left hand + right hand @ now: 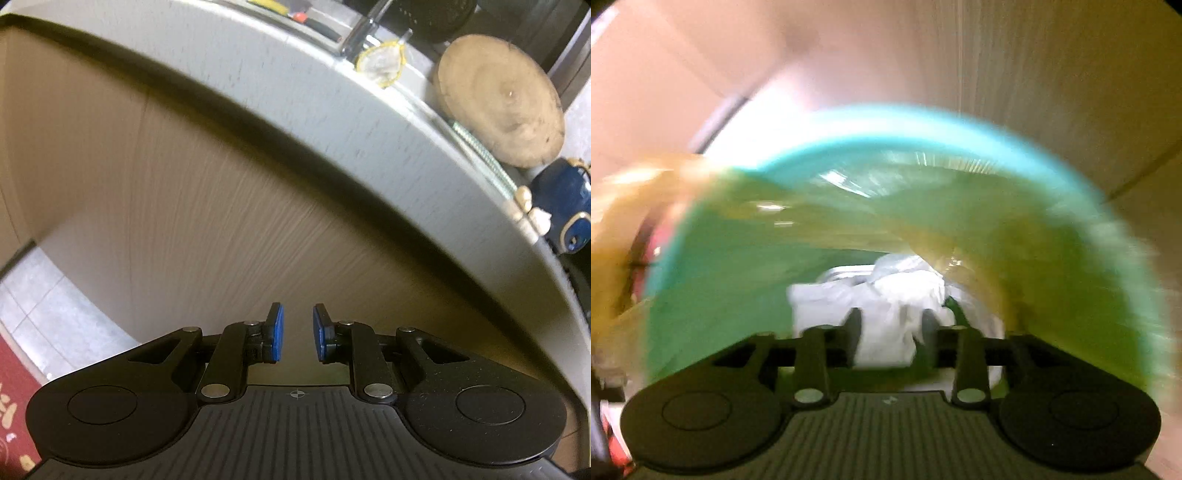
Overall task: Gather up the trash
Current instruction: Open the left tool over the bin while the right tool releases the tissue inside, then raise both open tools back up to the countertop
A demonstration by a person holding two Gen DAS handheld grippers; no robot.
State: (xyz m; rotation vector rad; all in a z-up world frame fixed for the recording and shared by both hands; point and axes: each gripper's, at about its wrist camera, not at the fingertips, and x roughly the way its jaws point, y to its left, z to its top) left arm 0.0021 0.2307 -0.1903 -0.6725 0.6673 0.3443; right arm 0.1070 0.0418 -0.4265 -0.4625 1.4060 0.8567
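In the right wrist view, which is blurred, my right gripper (891, 319) points down into a teal trash bin (886, 127) lined with a yellow-green plastic bag (738, 258). Crumpled white trash (901, 288) lies in the bin and reaches between the parted fingers; I see no firm pinch on it. My left gripper (298, 314) faces a wooden cabinet front (184, 206), its blue pads (277, 332) a small gap apart with nothing between them. A crumpled clear wrapper with a yellow edge (380, 64) lies on the grey countertop (280, 92) above.
On the countertop stand a round wooden board (498, 99), a dark blue pot (565, 206) and a metal tap (360, 33). Pale floor tiles (55, 306) and a red mat (14, 406) show at the lower left. Red packaging (653, 240) sits left of the bin.
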